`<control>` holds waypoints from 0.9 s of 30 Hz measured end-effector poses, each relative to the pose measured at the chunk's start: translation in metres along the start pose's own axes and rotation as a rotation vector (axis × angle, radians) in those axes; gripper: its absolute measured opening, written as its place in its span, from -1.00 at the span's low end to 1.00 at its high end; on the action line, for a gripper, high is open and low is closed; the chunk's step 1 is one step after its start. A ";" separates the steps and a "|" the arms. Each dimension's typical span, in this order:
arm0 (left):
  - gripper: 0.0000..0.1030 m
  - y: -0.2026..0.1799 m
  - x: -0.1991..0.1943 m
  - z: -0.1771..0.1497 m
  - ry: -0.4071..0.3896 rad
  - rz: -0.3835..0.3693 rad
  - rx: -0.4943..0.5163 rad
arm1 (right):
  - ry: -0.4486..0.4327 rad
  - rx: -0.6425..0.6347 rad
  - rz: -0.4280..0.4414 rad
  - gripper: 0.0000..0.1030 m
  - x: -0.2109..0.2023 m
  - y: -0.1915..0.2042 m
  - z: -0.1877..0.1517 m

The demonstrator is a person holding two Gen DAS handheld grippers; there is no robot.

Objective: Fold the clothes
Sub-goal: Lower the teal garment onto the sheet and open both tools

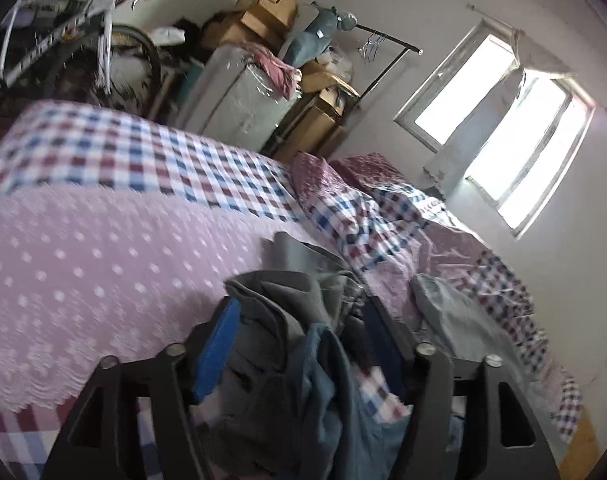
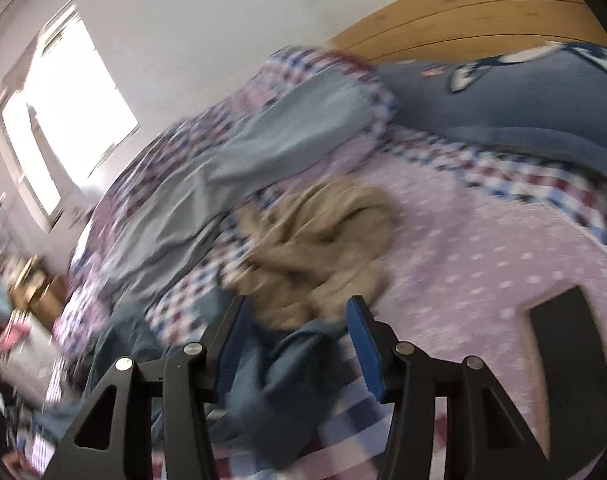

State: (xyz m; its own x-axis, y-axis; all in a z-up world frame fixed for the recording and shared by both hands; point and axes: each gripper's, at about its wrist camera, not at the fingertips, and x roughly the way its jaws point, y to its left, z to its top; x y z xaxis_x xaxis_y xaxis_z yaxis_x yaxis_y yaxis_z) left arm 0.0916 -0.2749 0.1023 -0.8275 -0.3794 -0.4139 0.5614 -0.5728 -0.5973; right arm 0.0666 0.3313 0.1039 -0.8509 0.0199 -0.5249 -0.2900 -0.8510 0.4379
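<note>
A bunched grey garment with a blue one under it lies on the pink dotted bed cover. My left gripper is open, its fingers spread wide around this bunch. In the right wrist view my right gripper is also open, with the blue garment between its blue pads, clear of the right pad. Just beyond lies a crumpled tan garment. A pale grey-blue garment is spread further back, also seen as the pale garment. Both views are motion-blurred.
A checked quilt covers the far bed. A blue plush blanket lies by the wooden headboard. Past the bed are a bicycle, cardboard boxes and a clothes rail. A window is on the wall.
</note>
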 end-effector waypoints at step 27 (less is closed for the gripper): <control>0.42 -0.143 0.003 -0.192 0.652 -0.494 0.718 | 0.196 -0.235 0.202 0.04 0.069 0.102 -0.060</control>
State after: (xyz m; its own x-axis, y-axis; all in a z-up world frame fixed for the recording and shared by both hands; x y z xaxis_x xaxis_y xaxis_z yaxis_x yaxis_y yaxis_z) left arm 0.0112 -0.0542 0.0544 -0.6767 0.3467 -0.6495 -0.1440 -0.9275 -0.3451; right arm 0.0048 0.2147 0.0684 -0.7741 -0.2427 -0.5846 0.0034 -0.9252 0.3795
